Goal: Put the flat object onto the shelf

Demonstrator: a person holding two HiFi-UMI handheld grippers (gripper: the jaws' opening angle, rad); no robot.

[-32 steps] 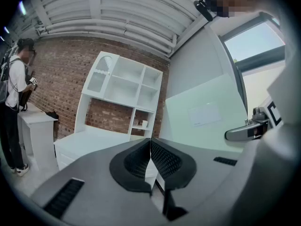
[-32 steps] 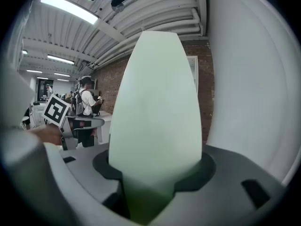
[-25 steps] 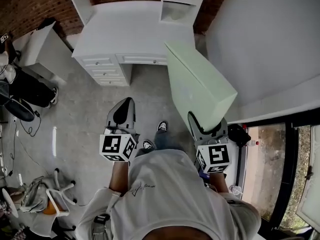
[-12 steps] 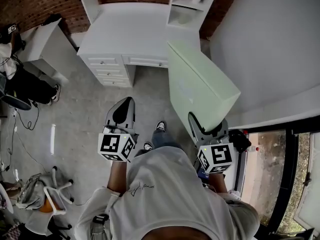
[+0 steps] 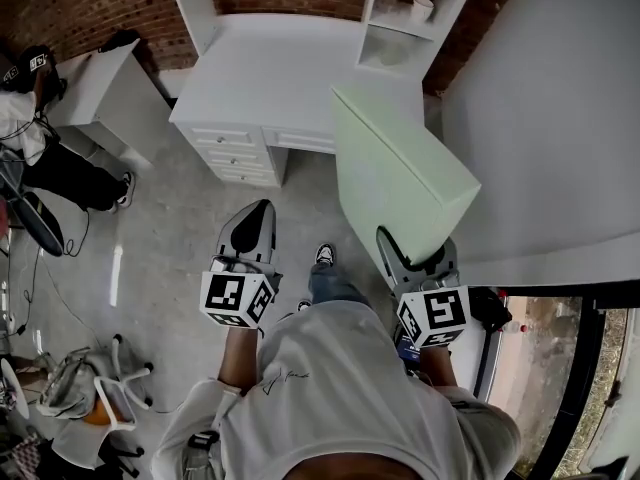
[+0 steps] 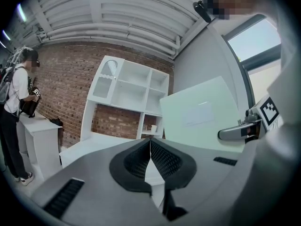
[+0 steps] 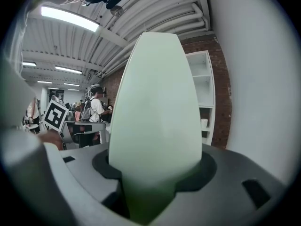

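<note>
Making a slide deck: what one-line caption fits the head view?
Right gripper holds a pale green board before a white desk with shelves; left gripper shut, empty.

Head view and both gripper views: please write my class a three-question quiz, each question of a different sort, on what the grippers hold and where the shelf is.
1. True or false: the left gripper is shut, with nothing between its jaws.
2. Pick one: the right gripper is clamped on (A) a chair leg, (B) the pale green panel, (C) a drawer handle.
3. Fill the gap: one small ____ stands in the white shelf unit at the desk's far end.

Key: 1 true; 2 B; 3 cup.
</note>
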